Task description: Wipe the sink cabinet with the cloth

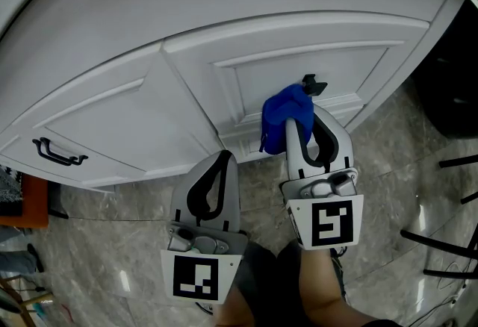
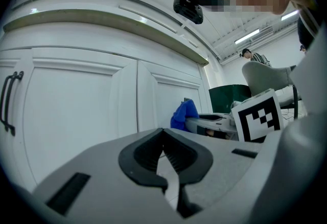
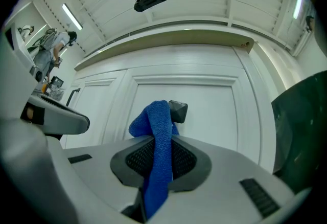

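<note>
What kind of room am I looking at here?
Probably a kitchen or bathroom mock-up inside a large hall: white panelled cabinet doors under a countertop, a glossy stone-look floor, and strip lights on a high ribbed ceiling.

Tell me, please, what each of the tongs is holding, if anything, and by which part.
The right tongs pinch the blue cloth partway along its bunched length; the left tongs are shut on nothing.
</note>
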A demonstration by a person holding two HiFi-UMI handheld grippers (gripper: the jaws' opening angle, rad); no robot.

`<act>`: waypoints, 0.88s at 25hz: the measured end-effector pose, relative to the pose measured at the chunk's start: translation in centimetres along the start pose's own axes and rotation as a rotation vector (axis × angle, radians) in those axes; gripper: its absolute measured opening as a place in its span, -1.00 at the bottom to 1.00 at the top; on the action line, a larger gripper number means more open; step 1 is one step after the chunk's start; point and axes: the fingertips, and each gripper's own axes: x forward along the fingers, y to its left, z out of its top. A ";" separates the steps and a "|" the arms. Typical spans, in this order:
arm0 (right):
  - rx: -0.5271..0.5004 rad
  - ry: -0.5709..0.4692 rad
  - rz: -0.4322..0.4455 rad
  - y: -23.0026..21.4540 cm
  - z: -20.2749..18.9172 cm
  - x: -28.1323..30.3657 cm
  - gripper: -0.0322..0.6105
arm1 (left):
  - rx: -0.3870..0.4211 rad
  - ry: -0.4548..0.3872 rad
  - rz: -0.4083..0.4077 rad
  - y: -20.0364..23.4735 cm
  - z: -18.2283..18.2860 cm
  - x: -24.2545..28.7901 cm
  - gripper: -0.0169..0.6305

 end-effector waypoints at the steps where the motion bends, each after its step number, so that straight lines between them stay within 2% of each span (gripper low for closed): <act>1: -0.006 -0.001 -0.005 -0.2 0.0 0.0 -0.72 | 0.000 -0.001 0.000 0.0 0.0 0.0 -0.93; 13: -0.018 0.035 -0.063 -1.6 -0.5 -0.5 -0.72 | -0.007 -0.010 0.002 0.2 0.3 -0.3 -0.93; 22: -0.076 0.023 -0.099 -3.4 -0.8 -1.0 -0.72 | -0.011 -0.014 0.000 0.3 0.3 -0.3 -0.93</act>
